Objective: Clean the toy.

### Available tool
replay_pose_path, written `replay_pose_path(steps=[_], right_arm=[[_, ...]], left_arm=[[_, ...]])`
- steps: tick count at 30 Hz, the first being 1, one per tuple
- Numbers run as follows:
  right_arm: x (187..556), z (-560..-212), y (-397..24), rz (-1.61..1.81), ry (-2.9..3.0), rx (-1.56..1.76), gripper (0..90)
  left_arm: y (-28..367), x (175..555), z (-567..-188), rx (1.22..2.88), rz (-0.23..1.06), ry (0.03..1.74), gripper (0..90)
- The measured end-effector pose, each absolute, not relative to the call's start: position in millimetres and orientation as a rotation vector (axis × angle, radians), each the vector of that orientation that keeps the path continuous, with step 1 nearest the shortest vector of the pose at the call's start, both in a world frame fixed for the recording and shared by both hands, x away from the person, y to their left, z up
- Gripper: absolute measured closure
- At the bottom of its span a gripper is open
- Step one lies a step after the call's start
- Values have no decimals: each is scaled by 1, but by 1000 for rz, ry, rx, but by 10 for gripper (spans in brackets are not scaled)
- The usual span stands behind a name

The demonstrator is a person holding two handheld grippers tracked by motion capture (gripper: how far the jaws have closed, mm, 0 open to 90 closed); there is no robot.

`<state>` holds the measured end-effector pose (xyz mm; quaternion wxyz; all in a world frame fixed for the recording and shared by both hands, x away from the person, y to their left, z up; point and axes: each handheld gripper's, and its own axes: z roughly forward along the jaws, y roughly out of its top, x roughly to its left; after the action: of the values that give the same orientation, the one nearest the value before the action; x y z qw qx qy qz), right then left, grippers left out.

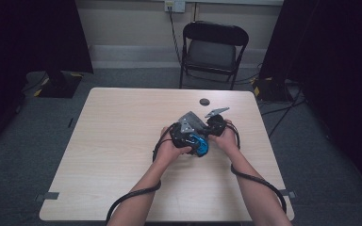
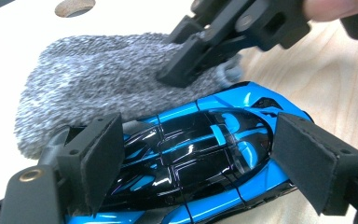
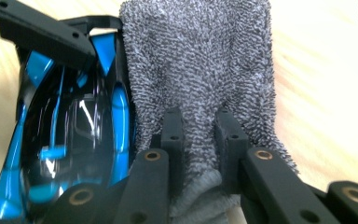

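A glossy blue and black toy car [image 2: 205,154] lies on the wooden table [image 1: 122,141], a little right of its middle. My left gripper [image 2: 200,135] straddles the car, one pad pressed on each side of its body. A grey knitted cloth [image 2: 93,79] lies flat on the table just beyond the car and touches it. My right gripper [image 3: 200,126] is shut on the near edge of the cloth [image 3: 200,56], which bunches between its two narrow jaws. In the high view the two grippers, left [image 1: 191,140] and right [image 1: 207,131], meet over the car [image 1: 201,145], with the cloth [image 1: 193,120] behind them.
A small dark round disc [image 1: 204,101] sits on the table behind the cloth. A black folding chair [image 1: 214,49] stands beyond the far edge. Cables trail from both grippers along the forearms. Bare tabletop stretches to the left and toward the near edge.
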<state>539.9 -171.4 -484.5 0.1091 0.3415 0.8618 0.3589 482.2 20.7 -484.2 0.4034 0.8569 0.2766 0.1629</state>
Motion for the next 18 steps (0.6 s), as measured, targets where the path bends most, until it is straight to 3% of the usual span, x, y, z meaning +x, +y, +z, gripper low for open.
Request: replay_pose_path(steps=[18], right_arm=[[519, -480, -211, 1031, 2597, 974, 770]], left_arm=[[18, 482, -484, 2166, 404, 697, 170]])
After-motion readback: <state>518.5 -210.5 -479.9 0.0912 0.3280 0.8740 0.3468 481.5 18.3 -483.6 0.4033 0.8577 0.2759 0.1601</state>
